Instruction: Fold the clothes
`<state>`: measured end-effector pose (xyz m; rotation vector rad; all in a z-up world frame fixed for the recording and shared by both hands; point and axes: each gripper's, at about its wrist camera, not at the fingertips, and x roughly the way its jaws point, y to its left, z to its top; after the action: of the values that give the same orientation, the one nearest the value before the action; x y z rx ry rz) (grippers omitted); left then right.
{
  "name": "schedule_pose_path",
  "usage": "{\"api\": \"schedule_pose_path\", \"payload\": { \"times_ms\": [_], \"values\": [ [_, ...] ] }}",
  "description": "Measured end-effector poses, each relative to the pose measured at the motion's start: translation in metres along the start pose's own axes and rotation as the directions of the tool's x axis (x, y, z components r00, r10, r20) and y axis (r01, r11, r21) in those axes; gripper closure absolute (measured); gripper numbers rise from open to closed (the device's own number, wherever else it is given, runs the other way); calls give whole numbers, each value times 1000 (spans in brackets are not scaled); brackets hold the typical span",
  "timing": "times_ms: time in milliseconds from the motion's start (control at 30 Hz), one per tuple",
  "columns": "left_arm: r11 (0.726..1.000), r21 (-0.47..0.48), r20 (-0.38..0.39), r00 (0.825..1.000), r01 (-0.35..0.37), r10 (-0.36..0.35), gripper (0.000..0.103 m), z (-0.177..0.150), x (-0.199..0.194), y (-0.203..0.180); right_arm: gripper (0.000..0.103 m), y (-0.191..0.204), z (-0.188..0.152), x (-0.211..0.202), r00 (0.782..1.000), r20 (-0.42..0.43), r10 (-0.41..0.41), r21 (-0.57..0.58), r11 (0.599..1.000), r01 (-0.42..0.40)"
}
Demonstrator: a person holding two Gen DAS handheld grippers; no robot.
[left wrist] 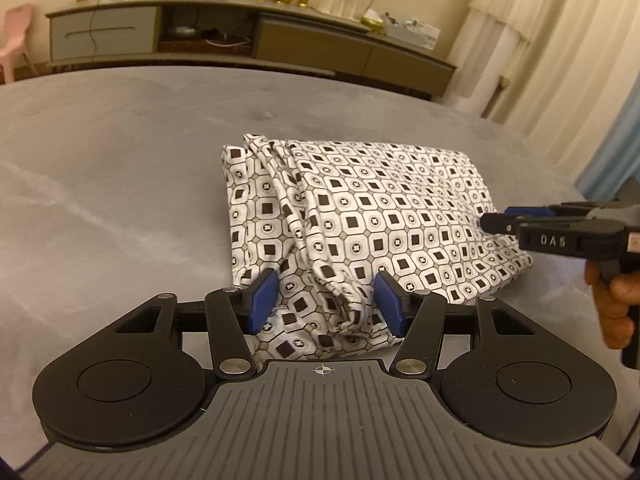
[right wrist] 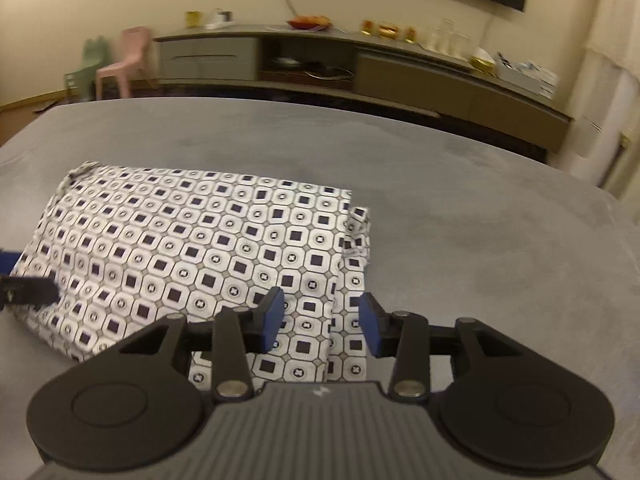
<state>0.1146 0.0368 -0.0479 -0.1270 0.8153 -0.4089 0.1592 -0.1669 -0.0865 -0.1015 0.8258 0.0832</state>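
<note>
Left wrist view: your left gripper (left wrist: 326,304) has its jaws spread wide, blue pads sitting on either side of a bunched ridge of the patterned cloth (left wrist: 360,216) without pinching it. The cloth is folded into a chunky rectangle on the grey table (left wrist: 120,160), roughly mid-table and just ahead of you. Your right gripper (left wrist: 496,222) pokes in from the right edge over the cloth's far-right side; from here you can't tell how far its jaws are apart.

Right wrist view: your right gripper (right wrist: 322,318) is also wide open, pads hovering over the near right corner of the cloth (right wrist: 200,248), gripping nothing. A sideboard (right wrist: 360,68) runs along the back wall, pink chair (right wrist: 124,64) beside it.
</note>
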Motion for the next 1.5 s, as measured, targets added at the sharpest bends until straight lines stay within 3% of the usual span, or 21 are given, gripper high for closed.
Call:
{"api": "schedule_pose_path", "payload": {
  "times_ms": [100,200,267,333,367,400,600,700,767,800,1067,1167,1500],
  "values": [
    [999,7,-6,999,-44,44,51,2,3,-13,73,-3,2,-12,999,21,-45,35,998,45],
    [998,11,-9,998,-54,54,51,3,6,-15,73,8,-6,-32,993,100,59,52,997,-64],
    [998,14,-16,998,-62,62,50,4,6,-15,74,18,-16,-21,992,61,108,15,994,-109],
    [997,25,-23,997,-67,67,49,3,6,-17,73,20,-27,-3,995,15,102,-9,995,-101],
    [997,35,-22,997,-71,72,49,2,6,-18,72,18,-30,2,996,25,85,-9,996,-85],
    [996,45,-21,997,-77,78,49,1,6,-19,62,15,-33,6,997,35,68,-8,998,-68],
    [993,17,5,993,-117,117,49,-2,-1,-24,63,6,-31,9,999,19,47,24,999,-47],
    [992,-27,28,992,-120,120,42,-8,-19,-25,66,1,-31,-9,999,29,33,45,998,-34],
    [992,-55,40,993,-111,113,24,-13,-34,-27,66,-2,-34,-24,999,38,35,39,999,-36],
    [992,-59,45,993,-108,111,21,-17,-41,-30,66,-3,-36,-31,998,42,36,33,999,-38],
    [987,-54,67,986,-149,153,9,-33,-79,-71,56,-11,-57,-66,995,76,62,31,997,-65],
    [986,-44,85,983,-160,163,9,-39,-88,-91,53,-8,-64,-71,993,75,87,28,996,-89],
    [996,-20,40,996,-84,85,9,-68,-89,-136,40,-9,-81,-89,991,103,89,-2,996,-89]
  ]
}}
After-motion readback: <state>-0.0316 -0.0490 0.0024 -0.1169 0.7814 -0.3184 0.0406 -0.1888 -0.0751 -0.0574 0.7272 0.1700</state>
